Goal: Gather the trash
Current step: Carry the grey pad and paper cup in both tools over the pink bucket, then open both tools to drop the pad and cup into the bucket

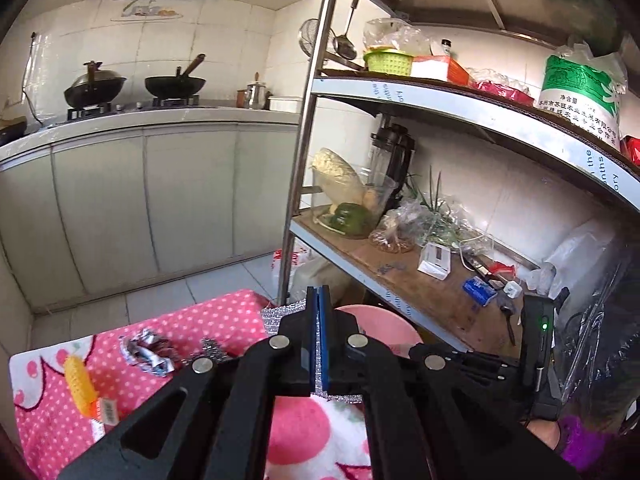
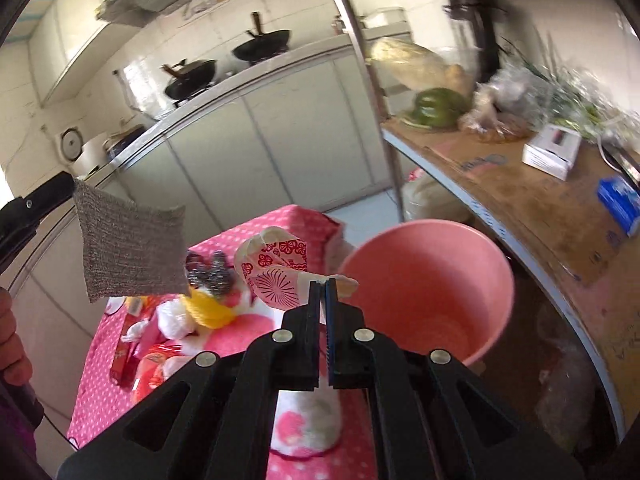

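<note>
Left wrist view: left gripper (image 1: 319, 300) clamped tight on a silvery-grey mesh scouring cloth (image 1: 276, 316), above the pink polka-dot cloth-covered table (image 1: 192, 320). Crumpled foil wrapper (image 1: 146, 350) and yellow ridged plastic piece (image 1: 80, 384) lie on the table. Pink plastic bucket (image 1: 384, 322) just beyond the fingers.

Right wrist view: right gripper (image 2: 324, 286) pinched on a red-and-white patterned plastic bag (image 2: 280, 272), beside the bucket's rim.

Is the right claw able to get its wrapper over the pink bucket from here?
Probably yes. The right claw is shut on the red-patterned wrapper, and the pink bucket sits just to its right, mouth open. Nothing shows between them; the silver cloth hangs well off to the left.
</note>
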`<act>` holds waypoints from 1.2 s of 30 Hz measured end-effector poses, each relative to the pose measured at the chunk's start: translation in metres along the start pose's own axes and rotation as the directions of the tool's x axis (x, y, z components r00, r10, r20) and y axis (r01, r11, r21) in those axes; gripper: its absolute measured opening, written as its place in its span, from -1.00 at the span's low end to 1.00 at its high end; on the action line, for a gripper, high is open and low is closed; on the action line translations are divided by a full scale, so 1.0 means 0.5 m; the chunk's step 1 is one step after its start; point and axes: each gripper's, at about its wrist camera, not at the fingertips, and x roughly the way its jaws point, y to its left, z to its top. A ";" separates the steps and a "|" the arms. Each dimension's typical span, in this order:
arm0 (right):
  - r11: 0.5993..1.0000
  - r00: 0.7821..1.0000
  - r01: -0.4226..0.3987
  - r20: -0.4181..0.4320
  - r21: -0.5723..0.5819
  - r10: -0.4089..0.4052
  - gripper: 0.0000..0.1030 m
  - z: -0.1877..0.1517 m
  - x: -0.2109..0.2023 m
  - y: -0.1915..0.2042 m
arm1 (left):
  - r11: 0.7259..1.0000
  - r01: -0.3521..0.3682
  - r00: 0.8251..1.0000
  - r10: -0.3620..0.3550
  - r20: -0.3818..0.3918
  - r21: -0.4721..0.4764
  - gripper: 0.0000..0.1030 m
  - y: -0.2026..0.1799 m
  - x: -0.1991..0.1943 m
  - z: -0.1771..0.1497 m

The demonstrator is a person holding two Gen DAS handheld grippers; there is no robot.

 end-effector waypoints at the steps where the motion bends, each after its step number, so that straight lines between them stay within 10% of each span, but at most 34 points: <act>1: 1.000 1.000 0.018 0.000 0.014 -0.018 -0.95 -0.002 0.000 -0.015 | 1.000 0.027 1.000 -0.027 -0.007 -0.003 -0.99 -0.013 0.022 0.005; 13: 0.955 0.955 0.296 0.008 -0.034 -0.296 -0.95 0.044 0.023 -0.115 | 0.987 0.150 0.973 -0.159 -0.168 -0.065 -0.99 -0.100 0.263 -0.027; 25: 0.952 0.926 0.280 -0.229 -0.125 -0.302 -0.94 -0.015 0.158 -0.129 | 0.987 0.115 0.918 -0.149 -0.368 -0.112 -0.98 -0.083 0.394 -0.157; 36: 0.963 0.926 0.253 -0.265 -0.089 -0.268 -0.86 -0.030 0.165 -0.133 | 0.985 0.070 0.912 -0.126 -0.391 -0.156 -0.75 -0.061 0.368 -0.164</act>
